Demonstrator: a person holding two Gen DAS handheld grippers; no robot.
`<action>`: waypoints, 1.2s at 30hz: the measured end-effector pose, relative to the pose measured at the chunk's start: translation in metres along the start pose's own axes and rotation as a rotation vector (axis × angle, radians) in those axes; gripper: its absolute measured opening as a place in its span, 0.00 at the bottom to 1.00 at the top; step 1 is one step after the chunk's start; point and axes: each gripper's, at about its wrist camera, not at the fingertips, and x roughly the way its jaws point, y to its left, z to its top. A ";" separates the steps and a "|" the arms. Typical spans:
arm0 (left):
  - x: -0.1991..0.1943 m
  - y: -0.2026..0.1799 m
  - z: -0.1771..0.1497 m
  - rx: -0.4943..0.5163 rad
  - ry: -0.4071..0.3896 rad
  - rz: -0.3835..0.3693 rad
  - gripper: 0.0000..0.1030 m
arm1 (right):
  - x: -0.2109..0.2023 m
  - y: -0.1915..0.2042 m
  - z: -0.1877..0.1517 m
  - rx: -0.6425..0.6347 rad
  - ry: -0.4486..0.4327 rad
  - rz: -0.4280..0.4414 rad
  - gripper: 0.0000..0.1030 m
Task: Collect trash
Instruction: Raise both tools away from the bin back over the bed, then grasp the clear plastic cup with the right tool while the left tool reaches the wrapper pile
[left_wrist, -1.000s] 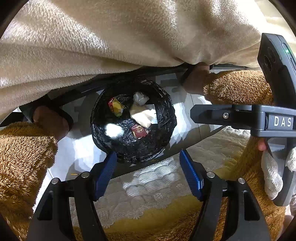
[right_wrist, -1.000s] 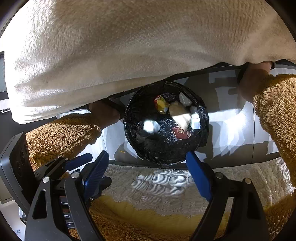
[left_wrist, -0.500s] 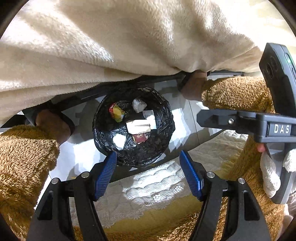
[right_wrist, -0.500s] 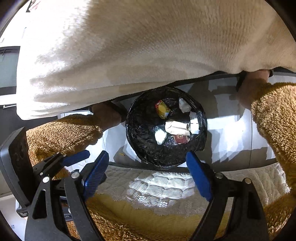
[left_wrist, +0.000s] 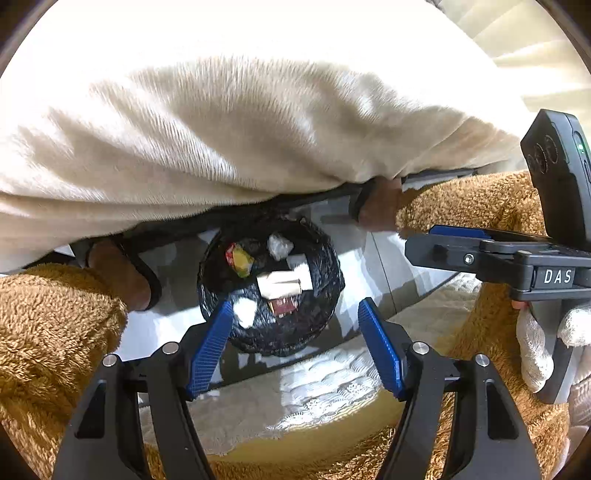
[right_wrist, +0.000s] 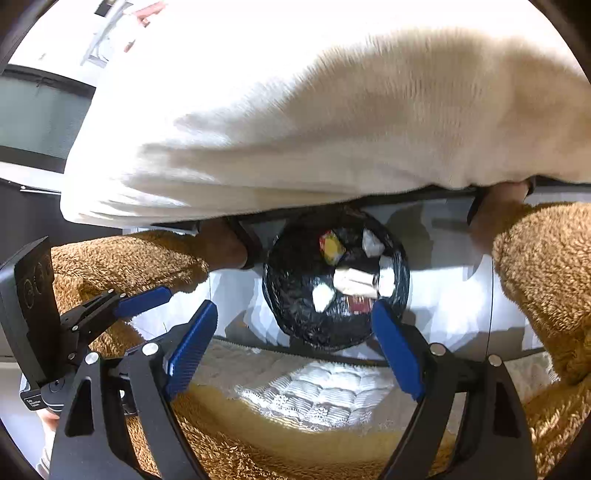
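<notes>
A round bin lined with a black bag (left_wrist: 310, 325) (right_wrist: 291, 295) stands on the pale floor below both grippers. In it lie a yellow-red wrapper (left_wrist: 240, 256) (right_wrist: 332, 247), a beige folded paper (left_wrist: 279, 284) (right_wrist: 352, 278), a small red pack (left_wrist: 283, 305) (right_wrist: 358, 304) and white crumpled tissues (left_wrist: 245, 312) (right_wrist: 322, 297). My left gripper (left_wrist: 294, 304) hangs open above the bin with nothing between its blue pads. My right gripper (right_wrist: 294, 306) is open wider, also empty, and shows side-on at the right of the left wrist view (left_wrist: 458, 236).
A cream fleece garment (left_wrist: 221, 147) fills the upper half of both views. A person's brown fleece legs (left_wrist: 48, 332) (right_wrist: 546, 266) and sandalled feet (left_wrist: 122, 277) flank the bin. A white quilted mat with a yellow edge (right_wrist: 325, 391) lies just under the grippers.
Both grippers have risen and tilted up, so the bin looks smaller and farther away. The beige paper has settled flat among the trash in the bin. Jaw openings are unchanged.
</notes>
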 end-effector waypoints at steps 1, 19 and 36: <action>-0.004 -0.003 -0.001 0.005 -0.016 0.001 0.67 | -0.005 0.002 -0.001 -0.013 -0.023 0.005 0.82; -0.108 0.004 0.020 -0.002 -0.424 0.018 0.67 | -0.104 0.026 0.023 -0.132 -0.451 0.069 0.82; -0.164 0.068 0.134 0.023 -0.512 0.094 0.67 | -0.104 0.083 0.152 -0.360 -0.439 0.046 0.86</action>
